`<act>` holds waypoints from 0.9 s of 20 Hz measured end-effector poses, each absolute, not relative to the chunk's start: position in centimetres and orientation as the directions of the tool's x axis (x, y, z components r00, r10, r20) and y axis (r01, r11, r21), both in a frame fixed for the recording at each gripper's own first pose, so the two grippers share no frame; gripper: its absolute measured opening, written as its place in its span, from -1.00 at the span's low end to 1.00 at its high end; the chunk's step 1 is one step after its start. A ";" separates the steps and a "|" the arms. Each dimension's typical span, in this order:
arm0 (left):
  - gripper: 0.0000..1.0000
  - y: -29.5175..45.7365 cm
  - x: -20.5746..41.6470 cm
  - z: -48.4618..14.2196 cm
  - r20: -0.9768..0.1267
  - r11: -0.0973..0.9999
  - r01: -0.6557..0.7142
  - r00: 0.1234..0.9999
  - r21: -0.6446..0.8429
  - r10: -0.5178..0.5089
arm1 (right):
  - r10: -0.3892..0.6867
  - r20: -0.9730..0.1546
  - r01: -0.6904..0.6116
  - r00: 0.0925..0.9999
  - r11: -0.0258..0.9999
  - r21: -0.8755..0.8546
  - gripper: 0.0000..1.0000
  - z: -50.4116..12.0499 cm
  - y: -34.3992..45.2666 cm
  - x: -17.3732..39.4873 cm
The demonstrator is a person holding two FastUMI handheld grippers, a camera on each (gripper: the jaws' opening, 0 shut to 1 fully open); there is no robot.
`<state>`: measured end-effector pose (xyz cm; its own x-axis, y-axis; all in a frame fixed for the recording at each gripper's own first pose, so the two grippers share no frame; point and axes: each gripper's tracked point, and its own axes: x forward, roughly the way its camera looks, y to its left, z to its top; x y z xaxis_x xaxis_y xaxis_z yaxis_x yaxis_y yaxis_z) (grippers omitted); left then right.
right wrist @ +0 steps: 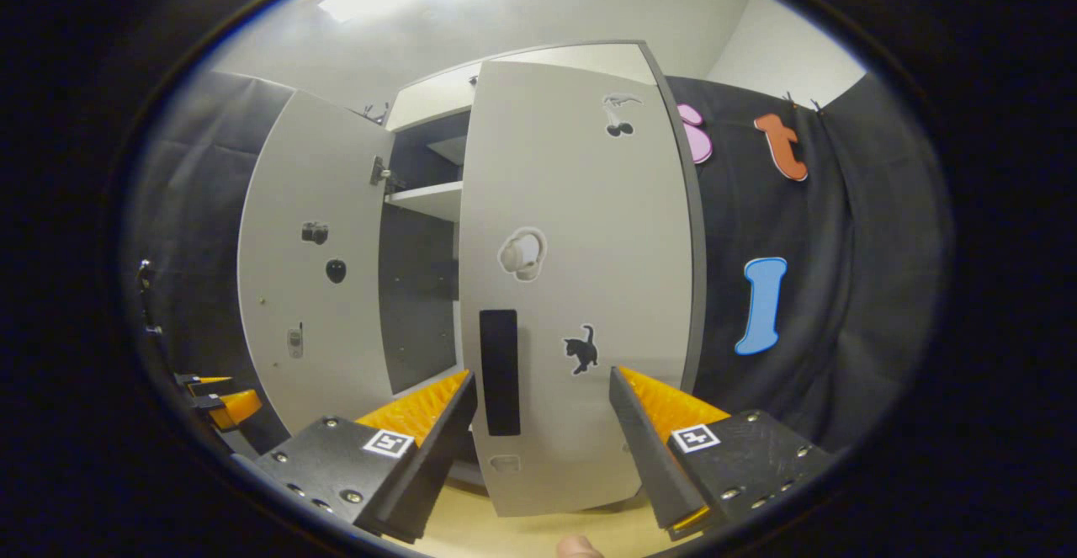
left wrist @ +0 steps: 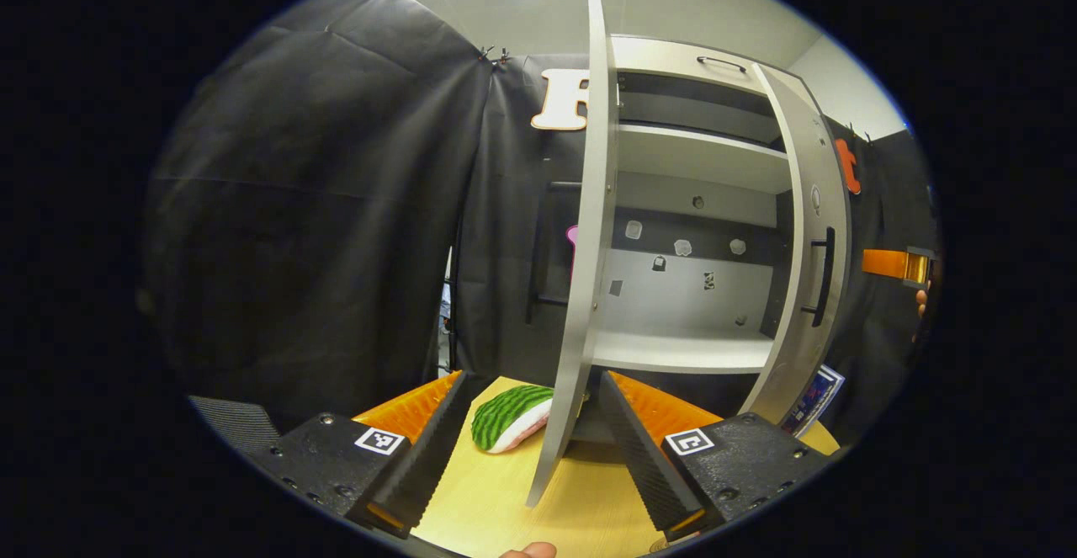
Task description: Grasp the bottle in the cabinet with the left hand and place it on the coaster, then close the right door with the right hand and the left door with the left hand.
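Note:
The grey cabinet (left wrist: 690,154) stands on a wooden table (left wrist: 496,499) with both doors swung out. In the left gripper view the left door (left wrist: 589,247) is edge-on, its lower corner between the fingers of my open left gripper (left wrist: 532,377). The right door (left wrist: 808,230) with its black handle (left wrist: 820,276) stands half open farther right. In the right gripper view my open right gripper (right wrist: 543,373) faces the outside of the right door (right wrist: 580,272), close to its black handle (right wrist: 500,373). The left door (right wrist: 311,272) stands open beyond it.
A watermelon-slice pad (left wrist: 509,419) lies on the table just left of the left door. A printed booklet (left wrist: 812,398) leans near the right door's foot. Black cloth walls close in behind and on both sides. The other gripper (left wrist: 904,265) shows at the far right, held by a hand.

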<state>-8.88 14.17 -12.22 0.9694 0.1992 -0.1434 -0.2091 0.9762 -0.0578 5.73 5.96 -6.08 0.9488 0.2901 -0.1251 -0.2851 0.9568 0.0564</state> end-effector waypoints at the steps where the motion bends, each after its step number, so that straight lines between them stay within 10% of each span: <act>1: 0.94 14.4 -8.8 -12.1 -0.141 0.975 -0.213 0.969 -0.060 0.203 | 0.289 -0.126 -0.284 0.949 0.957 0.054 0.91 -6.1 6.0 5.8; 18: 0.94 18.2 -7.2 -12.9 -0.160 0.969 -0.242 0.960 -0.055 0.230 | 0.265 -0.129 -0.260 0.956 0.964 0.059 0.92 -7.2 7.8 6.3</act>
